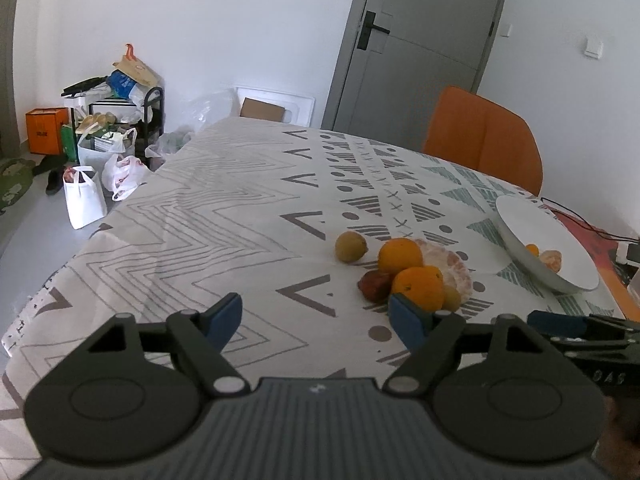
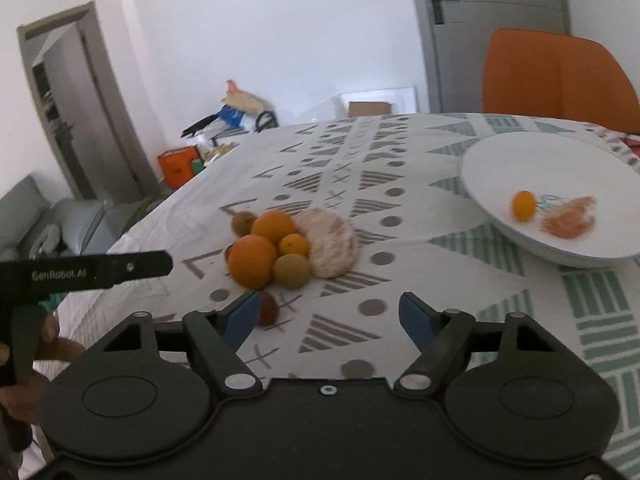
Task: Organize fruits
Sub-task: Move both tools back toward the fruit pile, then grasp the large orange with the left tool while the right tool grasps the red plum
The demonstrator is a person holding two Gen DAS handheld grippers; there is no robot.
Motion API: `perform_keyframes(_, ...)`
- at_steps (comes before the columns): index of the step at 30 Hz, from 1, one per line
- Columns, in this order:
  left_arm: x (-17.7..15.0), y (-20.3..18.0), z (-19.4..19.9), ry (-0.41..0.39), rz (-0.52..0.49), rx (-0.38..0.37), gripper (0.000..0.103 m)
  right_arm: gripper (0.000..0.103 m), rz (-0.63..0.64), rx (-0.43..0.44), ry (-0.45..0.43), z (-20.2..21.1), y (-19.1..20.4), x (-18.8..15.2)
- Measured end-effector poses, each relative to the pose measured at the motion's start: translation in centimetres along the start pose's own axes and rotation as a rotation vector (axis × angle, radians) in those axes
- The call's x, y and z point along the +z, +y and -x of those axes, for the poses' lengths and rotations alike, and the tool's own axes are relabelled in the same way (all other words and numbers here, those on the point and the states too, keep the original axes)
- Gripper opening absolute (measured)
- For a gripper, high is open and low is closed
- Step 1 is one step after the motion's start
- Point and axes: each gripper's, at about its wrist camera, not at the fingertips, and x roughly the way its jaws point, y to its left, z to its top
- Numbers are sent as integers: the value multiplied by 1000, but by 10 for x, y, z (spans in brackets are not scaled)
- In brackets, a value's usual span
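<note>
A cluster of fruit lies on the patterned tablecloth: two large oranges, a small orange, brownish-green round fruits, a dark red fruit and a peeled pinkish pomelo. A white plate at the right holds a small orange and peeled segments. My left gripper is open and empty, just left of the cluster. My right gripper is open and empty, in front of the cluster.
An orange chair stands behind the table by a grey door. Bags and a cluttered rack sit on the floor at the left. The left gripper's body shows at the left of the right wrist view.
</note>
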Motion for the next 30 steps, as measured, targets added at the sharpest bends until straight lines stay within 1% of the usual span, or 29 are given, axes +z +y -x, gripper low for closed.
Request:
perform_keyframes(3,0,3,0,2,-2,-2,79,68,20,11,18,-6,8,-1)
perform_keyframes(5,-1,4,0,4,-7,-4,75,67,35,12,32,-10,14,-1)
perform_keyframes(8,-3,8,-1,15,-3,-14,71,65,57,15,45,-16,21,-1)
perform_keyframes(12,-6,12,-1,23,-1,-16,69,62,70,23,59,-23,27,-1)
perform_keyframes(14,-6,14,-2,24,2,-18,68,52,88,17,57,-25,30,-1)
perform_keyframes(16,-6,15,-3,26,7,-21,68,23,115,13,57,-26,34,-1)
perform_keyframes(17,-6,15,-5,28,10,-21,68,21,114,16,60,-26,34,0)
perform_keyframes(20,-5,12,-9,33,5,-34,67,21,101,28,58,-24,32,1)
perform_keyframes(30,-3,-16,-22,41,-52,-110,66,21,68,-21,38,-7,13,-3)
